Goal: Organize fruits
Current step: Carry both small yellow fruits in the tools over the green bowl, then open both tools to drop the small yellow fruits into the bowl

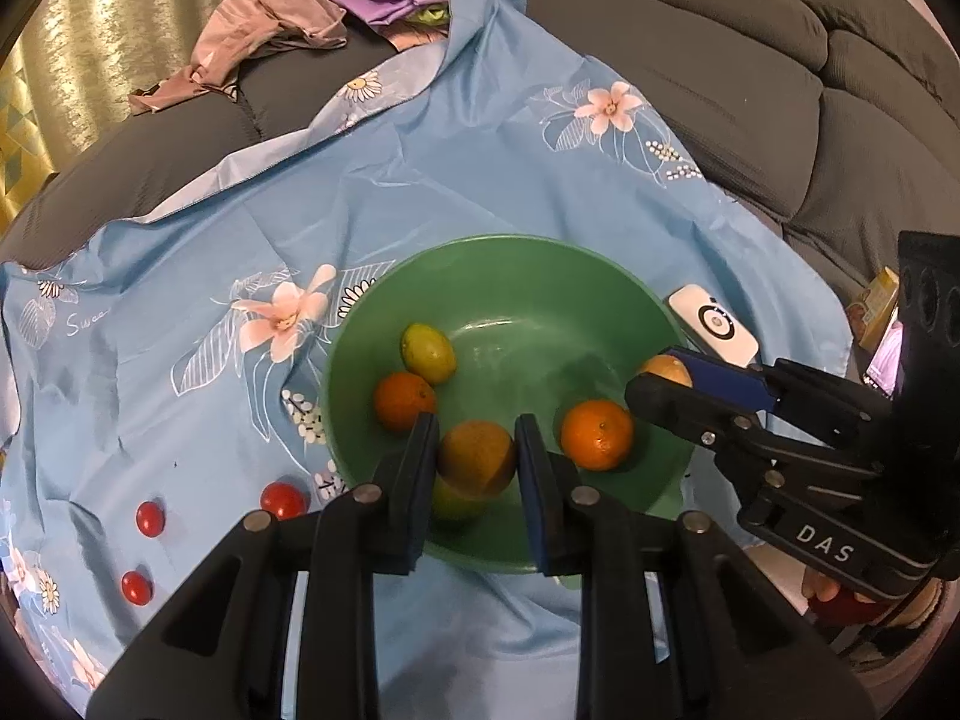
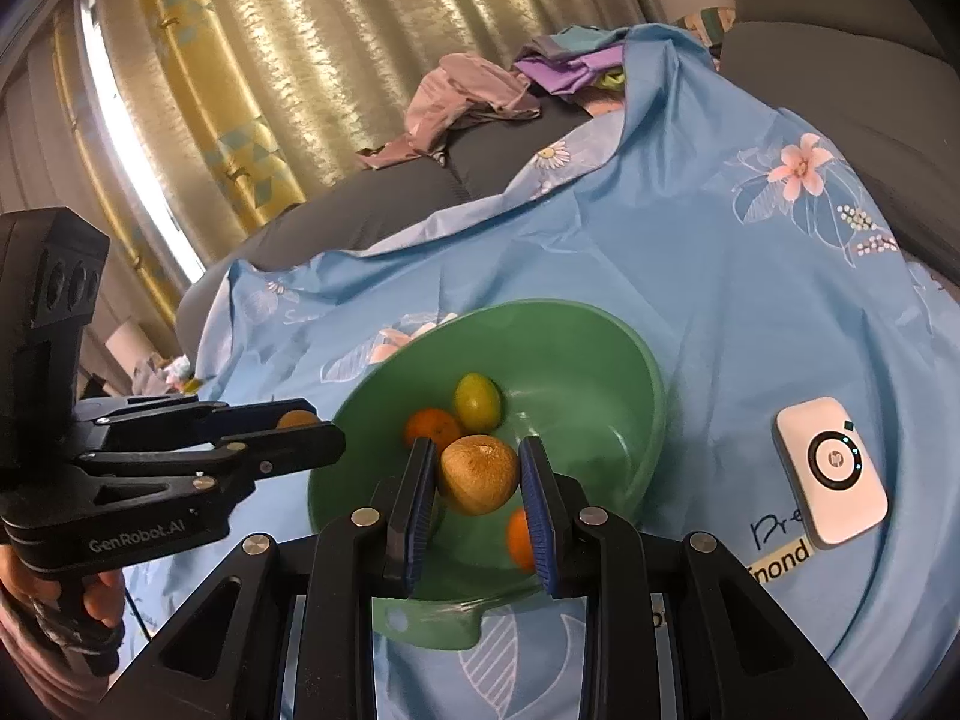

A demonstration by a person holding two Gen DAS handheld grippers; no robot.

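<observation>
I hold both grippers over the green bowl [image 1: 600,276] so the fruit drops inside: my left gripper [image 1: 475,456] clamps a dull orange [image 1: 477,459], my right gripper [image 2: 478,474] a tan fruit [image 2: 479,475]; three cherry tomatoes [image 1: 283,499] wait on the blue cloth [image 1: 420,180]

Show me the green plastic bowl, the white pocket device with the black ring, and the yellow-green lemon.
green plastic bowl [image 2: 645,372]: right wrist view, far right rim.
white pocket device [image 2: 831,474]: right wrist view, ring on its face.
yellow-green lemon [image 1: 427,353]: left wrist view, middle of its skin.
</observation>
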